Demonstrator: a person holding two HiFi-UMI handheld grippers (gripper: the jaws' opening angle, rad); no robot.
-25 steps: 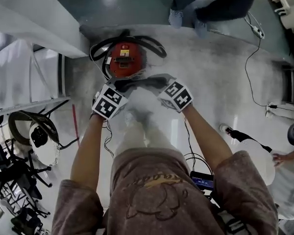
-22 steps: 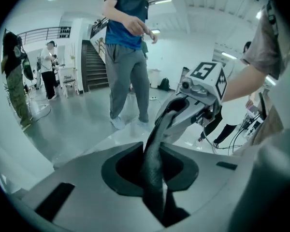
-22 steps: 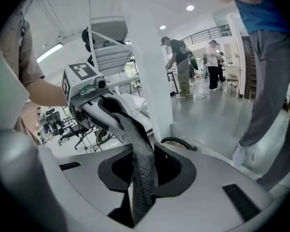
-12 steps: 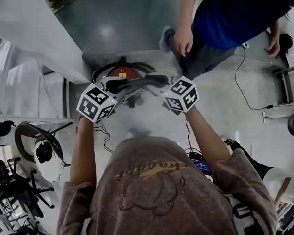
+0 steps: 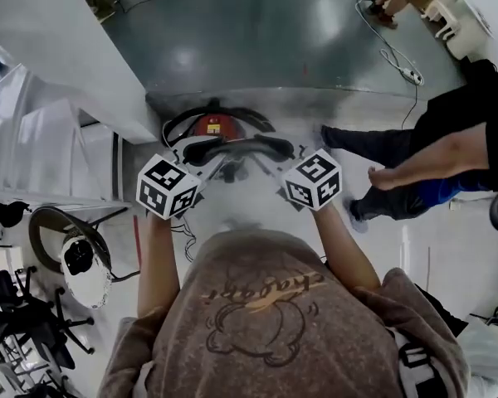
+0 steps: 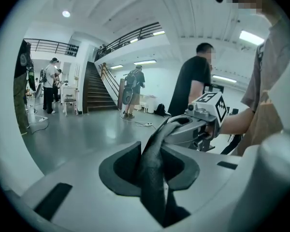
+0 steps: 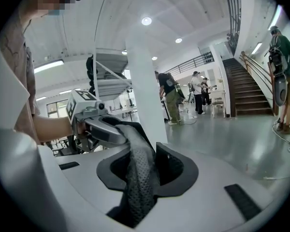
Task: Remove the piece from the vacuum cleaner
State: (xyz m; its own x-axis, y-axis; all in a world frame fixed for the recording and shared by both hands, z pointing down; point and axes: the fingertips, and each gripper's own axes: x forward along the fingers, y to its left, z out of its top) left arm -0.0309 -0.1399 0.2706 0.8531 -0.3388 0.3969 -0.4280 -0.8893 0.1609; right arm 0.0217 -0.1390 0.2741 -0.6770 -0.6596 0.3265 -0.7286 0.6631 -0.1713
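The left gripper [image 6: 152, 170] has its jaws clamped on one end of the piece [image 6: 158, 139], a dark, limp, finely perforated strip. The right gripper [image 7: 144, 174] pinches the other end, its jaws opening with the mesh between them. From each pair of jaws the strip runs straight across to the other pair in a shallow arc, in front of the red vacuum cleaner [image 5: 214, 125] on the floor [image 5: 257, 40]. That floor lies open beyond, with a white wall [image 5: 58, 56] outside the left jaws and a person's legs [image 5: 373, 145] near the right jaws.
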